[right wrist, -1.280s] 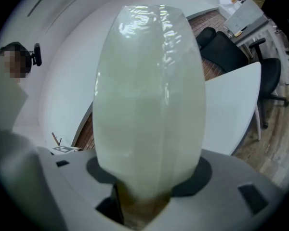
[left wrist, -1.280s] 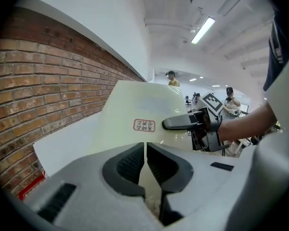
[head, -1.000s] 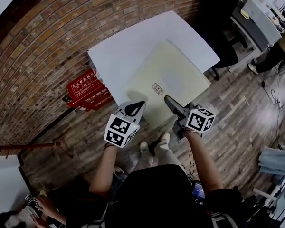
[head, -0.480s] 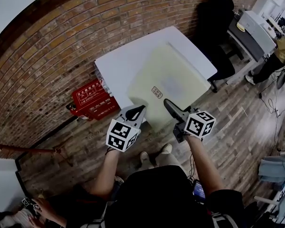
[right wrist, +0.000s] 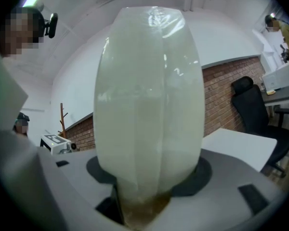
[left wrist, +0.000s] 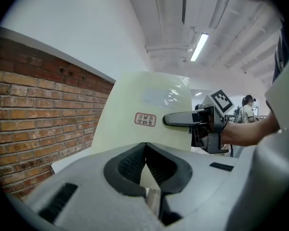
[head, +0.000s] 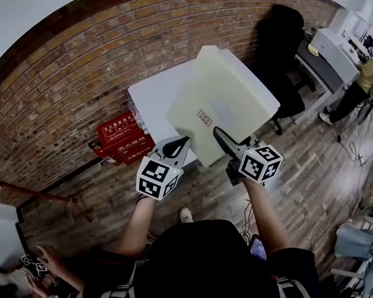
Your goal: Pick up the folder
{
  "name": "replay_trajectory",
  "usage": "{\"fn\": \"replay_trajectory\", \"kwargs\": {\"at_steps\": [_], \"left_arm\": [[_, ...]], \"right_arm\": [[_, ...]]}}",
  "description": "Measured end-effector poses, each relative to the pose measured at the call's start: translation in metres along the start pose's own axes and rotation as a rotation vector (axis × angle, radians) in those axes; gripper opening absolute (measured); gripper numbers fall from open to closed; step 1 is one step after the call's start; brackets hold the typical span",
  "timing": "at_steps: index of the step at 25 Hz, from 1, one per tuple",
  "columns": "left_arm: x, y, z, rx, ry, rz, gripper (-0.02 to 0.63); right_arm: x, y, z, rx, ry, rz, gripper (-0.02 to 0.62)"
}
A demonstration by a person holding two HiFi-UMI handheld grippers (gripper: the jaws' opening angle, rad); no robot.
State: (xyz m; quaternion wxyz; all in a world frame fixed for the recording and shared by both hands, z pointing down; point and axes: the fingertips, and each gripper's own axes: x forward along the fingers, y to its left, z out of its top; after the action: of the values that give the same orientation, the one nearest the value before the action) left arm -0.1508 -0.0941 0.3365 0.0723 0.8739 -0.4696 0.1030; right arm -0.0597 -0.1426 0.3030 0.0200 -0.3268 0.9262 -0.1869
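A pale cream folder with a small red-printed label hangs tilted above the white table, its far edge raised. My left gripper is shut on the folder's near left corner, and my right gripper is shut on its near edge. In the left gripper view the folder rises from the closed jaws, with the right gripper clamped on it beyond. In the right gripper view the folder bulges upward out of the jaws.
A red box lies on the wooden floor by the brick wall, left of the table. A black office chair stands behind the table. A desk with a printer and a person are at the far right.
The folder has come up off the table and tilted, far edge higher. Both grippers have risen with it, still shut on its near edge.
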Motion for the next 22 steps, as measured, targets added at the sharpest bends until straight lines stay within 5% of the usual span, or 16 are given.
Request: {"fn": "replay_trajectory", "kwargs": {"at_steps": [22], "left_arm": [[-0.024, -0.066, 0.056, 0.040, -0.106, 0.188, 0.018]], "right_arm": [[-0.071, 0.026, 0.058, -0.210, -0.048, 0.027, 0.272]]}}
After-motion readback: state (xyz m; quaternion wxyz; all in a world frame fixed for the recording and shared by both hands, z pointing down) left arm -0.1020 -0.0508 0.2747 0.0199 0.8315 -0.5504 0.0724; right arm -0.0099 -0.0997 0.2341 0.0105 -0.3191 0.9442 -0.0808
